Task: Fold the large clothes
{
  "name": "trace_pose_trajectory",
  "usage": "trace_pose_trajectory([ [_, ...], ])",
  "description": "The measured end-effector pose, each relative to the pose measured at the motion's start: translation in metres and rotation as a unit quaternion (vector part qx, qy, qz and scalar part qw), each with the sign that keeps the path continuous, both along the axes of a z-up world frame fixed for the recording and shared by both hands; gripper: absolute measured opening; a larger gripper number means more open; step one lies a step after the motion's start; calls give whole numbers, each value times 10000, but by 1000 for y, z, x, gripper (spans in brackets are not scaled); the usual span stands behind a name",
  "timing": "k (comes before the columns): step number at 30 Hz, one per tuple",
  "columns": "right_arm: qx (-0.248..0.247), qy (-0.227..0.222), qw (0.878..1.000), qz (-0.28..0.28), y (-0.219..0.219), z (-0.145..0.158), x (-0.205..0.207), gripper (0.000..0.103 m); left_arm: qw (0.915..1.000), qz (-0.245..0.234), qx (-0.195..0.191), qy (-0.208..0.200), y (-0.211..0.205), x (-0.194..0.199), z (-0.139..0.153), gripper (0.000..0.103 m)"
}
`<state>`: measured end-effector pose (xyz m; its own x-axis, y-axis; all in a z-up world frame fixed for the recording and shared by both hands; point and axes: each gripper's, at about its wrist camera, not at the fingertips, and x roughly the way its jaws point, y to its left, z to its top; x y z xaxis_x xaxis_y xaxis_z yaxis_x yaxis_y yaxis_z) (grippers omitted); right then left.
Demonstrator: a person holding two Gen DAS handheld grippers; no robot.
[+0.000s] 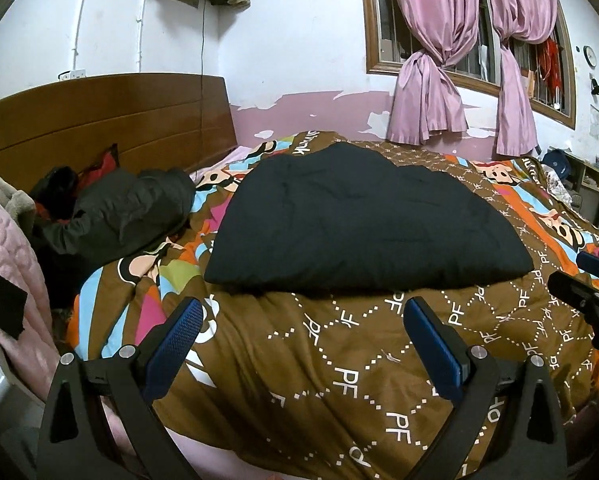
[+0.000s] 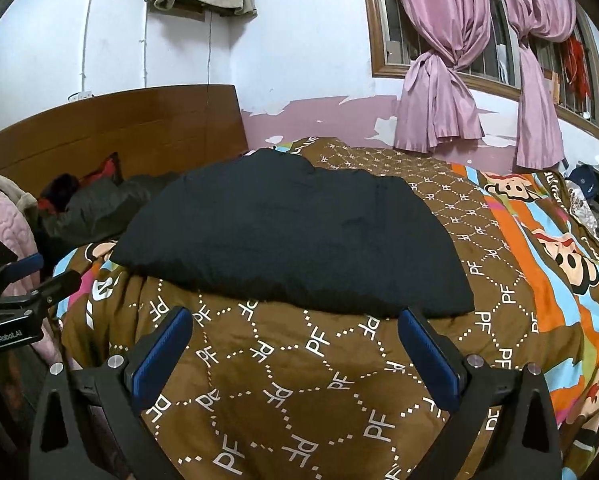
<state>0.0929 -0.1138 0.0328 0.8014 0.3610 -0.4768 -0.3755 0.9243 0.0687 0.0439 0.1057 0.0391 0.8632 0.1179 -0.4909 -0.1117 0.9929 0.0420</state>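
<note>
Left wrist: black garment [image 1: 363, 216] lies mid-quilt [image 1: 339, 360] as a compact, even slab, so I'd judge the fold mostly done (maybe one more halving left). Left gripper [image 1: 303, 344] fingers wide apart, holding nothing, short of the near hem.

Right wrist: same slab ahead. Right gripper [image 2: 295, 354] spread wide, empty; right fingertip [image 2: 409, 320] right at the hem, contact unclear.

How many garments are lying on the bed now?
2: a black garment spread flat mid-bed on the patterned quilt, and a dark grey jacket crumpled beside the headboard. Others may be hidden behind it.
</note>
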Motion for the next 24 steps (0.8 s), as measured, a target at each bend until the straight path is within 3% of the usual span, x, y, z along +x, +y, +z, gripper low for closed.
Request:
trace_pose_trajectory([
  [24,-10,26,10000,12,3,-1,1,103,10000,-24,60,8,-1,0,-2,98],
])
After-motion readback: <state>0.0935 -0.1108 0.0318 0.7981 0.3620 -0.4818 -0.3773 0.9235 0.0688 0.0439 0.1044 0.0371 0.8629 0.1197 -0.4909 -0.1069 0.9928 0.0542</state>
